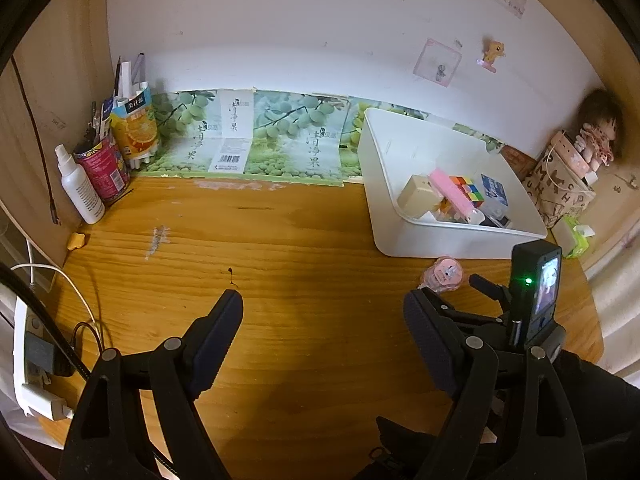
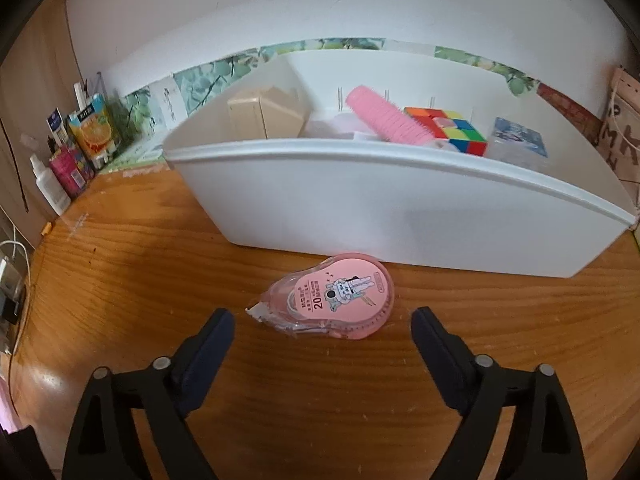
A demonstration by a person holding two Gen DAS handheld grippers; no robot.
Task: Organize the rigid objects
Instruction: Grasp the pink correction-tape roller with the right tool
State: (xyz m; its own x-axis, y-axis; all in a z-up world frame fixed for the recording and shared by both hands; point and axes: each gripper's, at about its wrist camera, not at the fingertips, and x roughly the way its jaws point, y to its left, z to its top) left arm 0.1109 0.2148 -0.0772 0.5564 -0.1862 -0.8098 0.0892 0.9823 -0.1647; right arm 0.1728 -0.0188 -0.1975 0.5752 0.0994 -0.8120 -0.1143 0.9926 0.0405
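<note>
Wooden surface point(image 1: 300, 240) fills the left view: left claw point(image 1: 322, 316) gapes, empty, over bare wood; the bin point(image 1: 452, 240) sits at the far right edge. In the right view, right claw point(image 2: 323, 330) is spread and empty, tape roller point(image 2: 332, 296) just ahead, against the bin. Closing off-centre could skid the slick roller away. Label reads "20".

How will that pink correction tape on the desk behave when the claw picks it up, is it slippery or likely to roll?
The pink correction tape lies flat on its broad side, so it probably won't roll. Its glossy, rounded plastic shell may slip between the pads. It looks small and mostly hollow, so likely light and stiff. The open right claw has it just ahead, untouched.
</note>
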